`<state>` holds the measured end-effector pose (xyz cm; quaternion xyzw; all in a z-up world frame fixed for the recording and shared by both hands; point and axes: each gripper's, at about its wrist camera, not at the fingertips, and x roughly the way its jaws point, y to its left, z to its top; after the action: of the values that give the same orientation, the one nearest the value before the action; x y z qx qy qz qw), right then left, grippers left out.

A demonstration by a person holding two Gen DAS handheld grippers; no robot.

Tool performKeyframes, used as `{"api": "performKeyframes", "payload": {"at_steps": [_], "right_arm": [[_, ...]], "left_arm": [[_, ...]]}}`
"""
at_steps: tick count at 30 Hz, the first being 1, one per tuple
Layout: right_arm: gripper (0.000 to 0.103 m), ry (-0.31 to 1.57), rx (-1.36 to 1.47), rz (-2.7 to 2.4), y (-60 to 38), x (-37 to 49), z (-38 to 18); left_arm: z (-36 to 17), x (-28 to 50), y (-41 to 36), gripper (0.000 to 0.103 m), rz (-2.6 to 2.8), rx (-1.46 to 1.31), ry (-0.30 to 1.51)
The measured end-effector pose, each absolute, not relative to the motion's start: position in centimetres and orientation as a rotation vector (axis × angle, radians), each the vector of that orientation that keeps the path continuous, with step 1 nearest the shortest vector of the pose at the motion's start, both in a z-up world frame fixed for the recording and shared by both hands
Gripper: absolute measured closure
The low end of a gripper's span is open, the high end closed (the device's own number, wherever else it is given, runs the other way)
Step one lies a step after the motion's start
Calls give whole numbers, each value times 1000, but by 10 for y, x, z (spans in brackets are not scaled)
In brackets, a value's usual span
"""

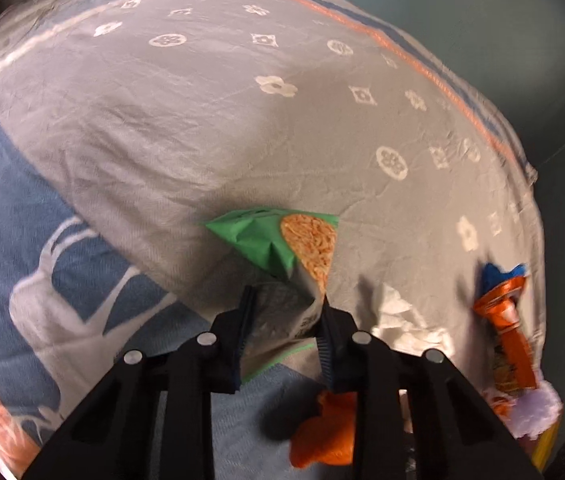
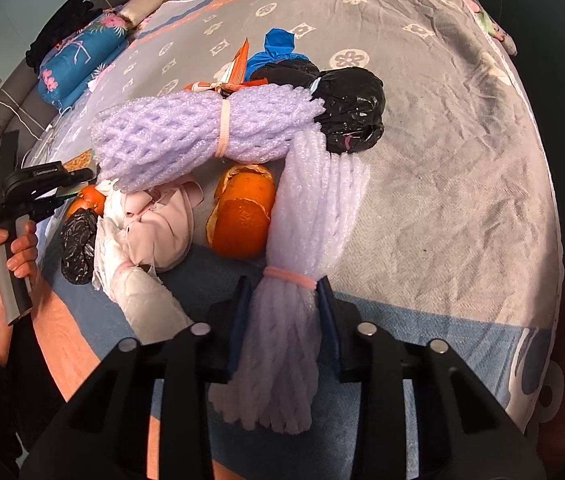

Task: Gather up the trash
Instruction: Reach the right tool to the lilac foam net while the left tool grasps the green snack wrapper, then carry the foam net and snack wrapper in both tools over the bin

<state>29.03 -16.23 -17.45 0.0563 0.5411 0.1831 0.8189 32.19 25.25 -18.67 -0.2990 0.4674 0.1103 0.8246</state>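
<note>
a grey flower-printed bedspread (image 2: 422, 168) fills the frame; a blue floral pillow (image 2: 78, 64) sits upper left beside a dark headboard (image 2: 10, 92).

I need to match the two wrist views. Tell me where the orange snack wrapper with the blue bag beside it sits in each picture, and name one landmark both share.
Left wrist: the orange snack wrapper lies at the far right edge, the blue bag just above it.
Right wrist: the wrapper pokes up at upper centre, behind the lilac foam net bundle, left of the blue bag.
Shared landmark: the grey flower-patterned bedspread.
</note>
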Motion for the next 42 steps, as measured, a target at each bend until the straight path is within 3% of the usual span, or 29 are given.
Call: {"api": "performKeyframes", "payload": {"at_steps": [17, 30, 42], "right_arm": [[75, 958, 138, 483, -194, 248, -101], [75, 784, 298, 492, -258, 216, -15], [75, 614, 191, 342, -306, 150, 66]], "left_arm": [[-128, 280, 234, 77, 160, -595, 765], [-63, 233, 113, 76, -48, -384, 667], [11, 213, -22, 76, -342, -225, 612]]}}
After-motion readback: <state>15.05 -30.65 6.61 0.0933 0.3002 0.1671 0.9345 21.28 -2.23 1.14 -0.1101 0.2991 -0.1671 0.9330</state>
